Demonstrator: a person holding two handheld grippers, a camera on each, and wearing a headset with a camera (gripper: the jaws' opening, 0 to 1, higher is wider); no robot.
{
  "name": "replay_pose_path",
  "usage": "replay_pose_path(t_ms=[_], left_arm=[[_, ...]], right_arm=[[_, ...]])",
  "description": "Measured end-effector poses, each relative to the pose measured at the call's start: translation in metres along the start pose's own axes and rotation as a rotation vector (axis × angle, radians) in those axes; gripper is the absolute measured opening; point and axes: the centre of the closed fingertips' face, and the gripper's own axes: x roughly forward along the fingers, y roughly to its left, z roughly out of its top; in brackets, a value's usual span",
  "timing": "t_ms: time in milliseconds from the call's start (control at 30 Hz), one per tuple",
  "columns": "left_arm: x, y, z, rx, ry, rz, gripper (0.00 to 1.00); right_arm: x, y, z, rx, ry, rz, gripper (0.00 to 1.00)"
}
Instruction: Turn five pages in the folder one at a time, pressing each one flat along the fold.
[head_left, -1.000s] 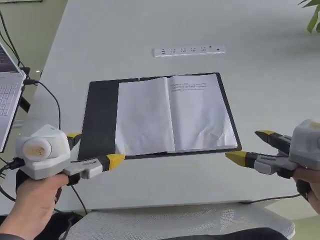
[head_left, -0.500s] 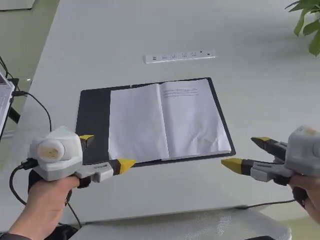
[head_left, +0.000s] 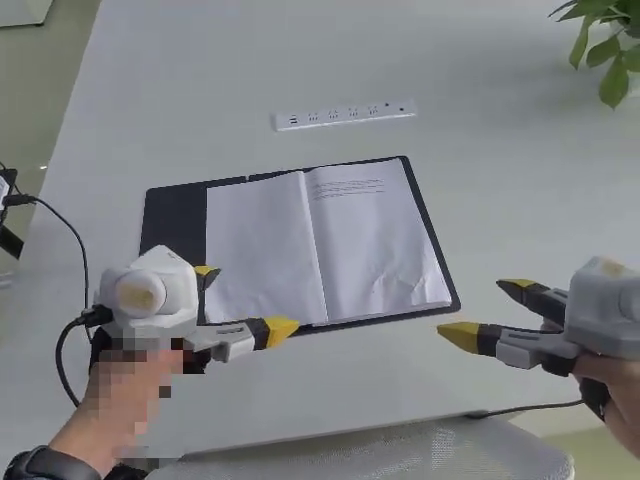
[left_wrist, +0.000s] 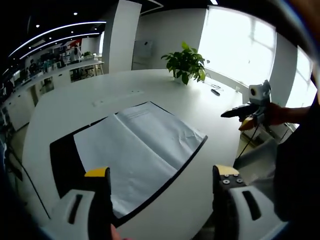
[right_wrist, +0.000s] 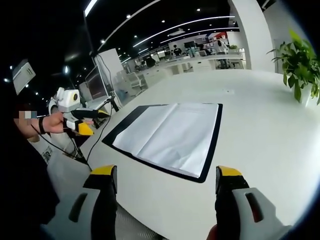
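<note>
The white table (head_left: 500, 150) carries the work. The black folder (head_left: 172, 215) lies open and flat at its middle, well in from your edge. A bare black strip of the cover shows on the left. Two white pages (head_left: 375, 240) lie flat on either side of the centre fold.

Left hand (head_left: 120, 385): you grip the left gripper (head_left: 243, 298) from below at the lower left of the head view. It points right and away from you. Its yellow-tipped jaws stand wide apart with nothing between them. In the left gripper view the jaws frame the folder's near edge. Whether either tip touches the folder cannot be told.

Right hand (head_left: 615, 385): you hold the right gripper (head_left: 487, 310) at the right edge of the head view. It points left, towards the folder's near right corner, and is apart from it. Its jaws are also spread wide and hold nothing. In the right gripper view the whole folder (right_wrist: 125, 127) lies beyond the tips.

A white power strip (head_left: 345, 114) lies past the folder's far edge. A black cable (head_left: 60, 230) runs over the table to the left gripper. Leaves of a green plant (head_left: 600, 50) show at the far right corner.

Writing: a few lines of small print (head_left: 347, 186) head the right-hand page. They are too small to read. No legible marking shows on the power strip or the grippers.
</note>
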Motion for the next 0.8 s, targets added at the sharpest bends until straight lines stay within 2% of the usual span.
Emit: replay_pose_path(t_ms=[133,333,600,800], left_arm=[[0.016,-0.009,0.005,0.016,0.005,-0.032,0.83],[0.044,-0.028,0.011,0.079,0.042,-0.093,0.82],[0.082,-0.043,0.023,0.136,0.062,-0.138,0.80],[0.106,-0.057,0.031,0.139,0.053,-0.161,0.80]], right_arm=[[0.000,0.000,-0.002,0.004,0.005,-0.004,0.79],[-0.003,-0.007,-0.004,0.022,-0.006,-0.011,0.79],[-0.007,-0.008,-0.010,0.035,0.005,-0.018,0.78],[-0.009,-0.007,-0.006,0.047,-0.006,-0.023,0.78]])
